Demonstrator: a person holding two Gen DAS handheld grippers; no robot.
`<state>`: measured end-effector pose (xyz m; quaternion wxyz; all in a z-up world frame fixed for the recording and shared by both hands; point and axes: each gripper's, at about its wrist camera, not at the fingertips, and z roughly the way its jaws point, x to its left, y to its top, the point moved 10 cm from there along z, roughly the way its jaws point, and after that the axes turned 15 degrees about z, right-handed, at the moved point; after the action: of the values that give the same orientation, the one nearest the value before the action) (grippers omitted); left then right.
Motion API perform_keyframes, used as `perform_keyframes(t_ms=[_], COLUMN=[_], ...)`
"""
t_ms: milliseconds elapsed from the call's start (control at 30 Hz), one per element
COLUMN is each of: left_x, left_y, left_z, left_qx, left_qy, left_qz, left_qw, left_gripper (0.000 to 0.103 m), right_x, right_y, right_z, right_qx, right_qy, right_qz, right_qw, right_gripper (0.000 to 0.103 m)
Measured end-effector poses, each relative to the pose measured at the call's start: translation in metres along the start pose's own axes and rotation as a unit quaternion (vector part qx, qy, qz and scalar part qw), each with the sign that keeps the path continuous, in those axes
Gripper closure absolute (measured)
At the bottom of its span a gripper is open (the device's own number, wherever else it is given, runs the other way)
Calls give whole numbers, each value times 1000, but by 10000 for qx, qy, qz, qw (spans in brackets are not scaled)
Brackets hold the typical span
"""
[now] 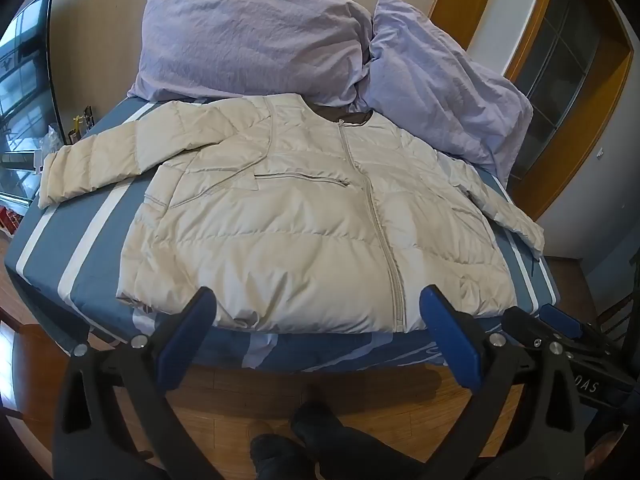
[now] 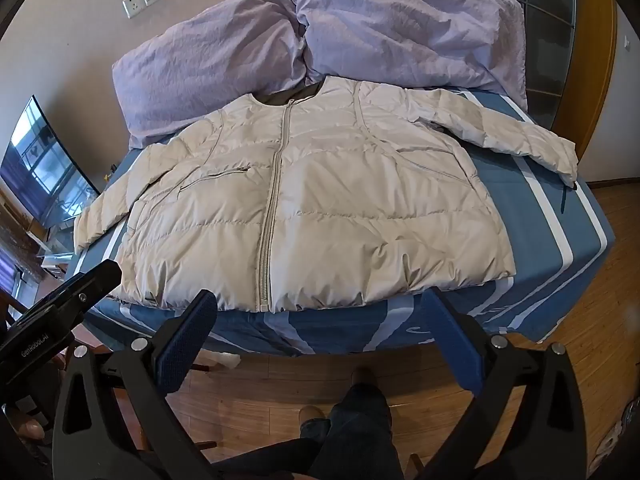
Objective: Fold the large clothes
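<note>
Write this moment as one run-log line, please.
stage: not started | jacket: flat, zipped, on bed | left gripper: open, empty | right gripper: open, empty

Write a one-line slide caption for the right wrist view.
Open right gripper poised above the hem of a zipped cream puffer jacket spread flat on a blue-striped bed.

Quilted satiny jacket (image 1: 304,216), crinkled cloth pillows (image 1: 248,40), glossy wood floor (image 2: 608,320).

A bed (image 1: 76,240) in a blue sheet with white stripes carries a cream puffer jacket (image 1: 288,220), spread flat and zipped. Two lilac pillows (image 1: 248,44) lie at its far end, touching the jacket's collar.
</note>
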<state>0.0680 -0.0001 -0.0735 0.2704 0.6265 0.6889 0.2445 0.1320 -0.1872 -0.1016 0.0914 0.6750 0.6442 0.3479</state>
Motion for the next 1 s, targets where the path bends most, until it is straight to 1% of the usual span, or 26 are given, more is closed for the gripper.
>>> perform_keyframes(t_ms=[1000], left_x=[0], left_y=[-1], left_z=[0], left_qx=[32], left_qy=[26], left_qz=[11], left_qw=[10000], left_gripper=[2], right_x=[0], right_y=[1], right_z=[3], right_qx=[13], right_qy=[-1], right_qz=[5], right_qw=[10000], right_gripper=[1])
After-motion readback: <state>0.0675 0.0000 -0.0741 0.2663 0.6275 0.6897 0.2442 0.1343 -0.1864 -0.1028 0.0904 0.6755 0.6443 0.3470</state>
